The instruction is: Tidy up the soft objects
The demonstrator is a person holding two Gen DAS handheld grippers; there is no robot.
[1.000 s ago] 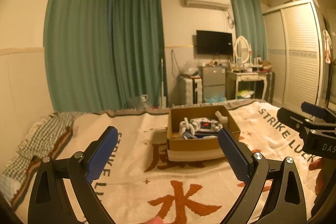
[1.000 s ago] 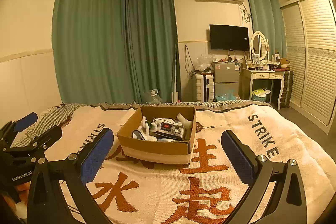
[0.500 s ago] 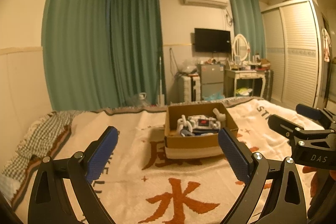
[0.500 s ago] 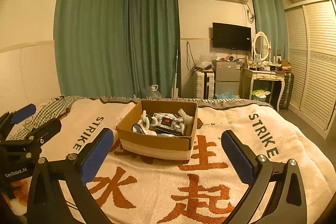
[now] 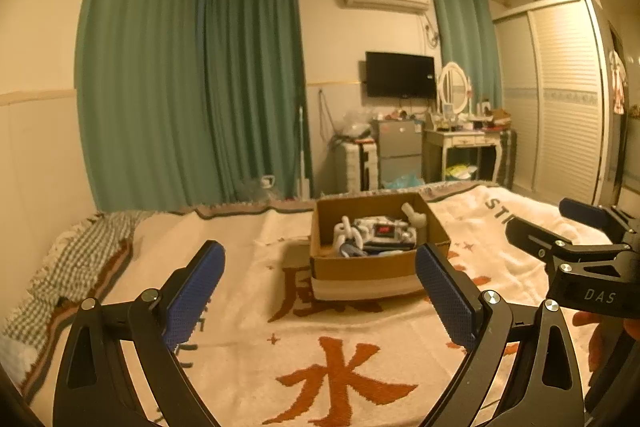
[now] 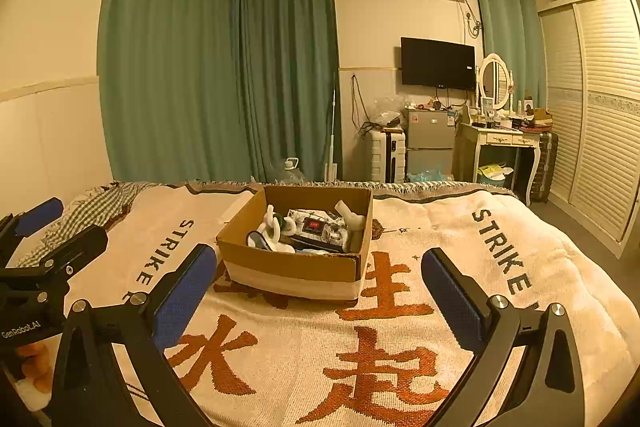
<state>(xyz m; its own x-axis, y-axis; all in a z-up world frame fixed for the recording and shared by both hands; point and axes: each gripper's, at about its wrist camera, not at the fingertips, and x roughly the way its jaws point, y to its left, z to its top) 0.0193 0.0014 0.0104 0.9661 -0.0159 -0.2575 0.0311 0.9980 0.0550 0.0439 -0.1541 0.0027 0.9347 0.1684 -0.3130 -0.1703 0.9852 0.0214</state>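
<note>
An open cardboard box (image 5: 360, 267) (image 6: 296, 267) sits on the bed, on a cream blanket with orange characters (image 5: 340, 383) (image 6: 384, 359). Inside it lie soft white toys (image 5: 346, 231) (image 6: 274, 223) and a patterned pouch with a red patch (image 5: 383, 229) (image 6: 314, 225). My left gripper (image 5: 318, 291) is open and empty, short of the box; it also shows in the right wrist view (image 6: 48, 227). My right gripper (image 6: 318, 291) is open and empty, in front of the box; it also shows in the left wrist view (image 5: 568, 227).
A checked cloth (image 5: 76, 259) lies at the bed's left edge. Green curtains (image 6: 224, 75) hang behind the bed. A small fridge (image 6: 430, 139), a dressing table (image 6: 504, 143), a TV (image 6: 438, 63) and a wardrobe (image 6: 600, 107) stand beyond the bed's far end.
Both grippers have tilted up slightly and shifted; the box sits lower and a little nearer in both views. Both stay open and empty.
</note>
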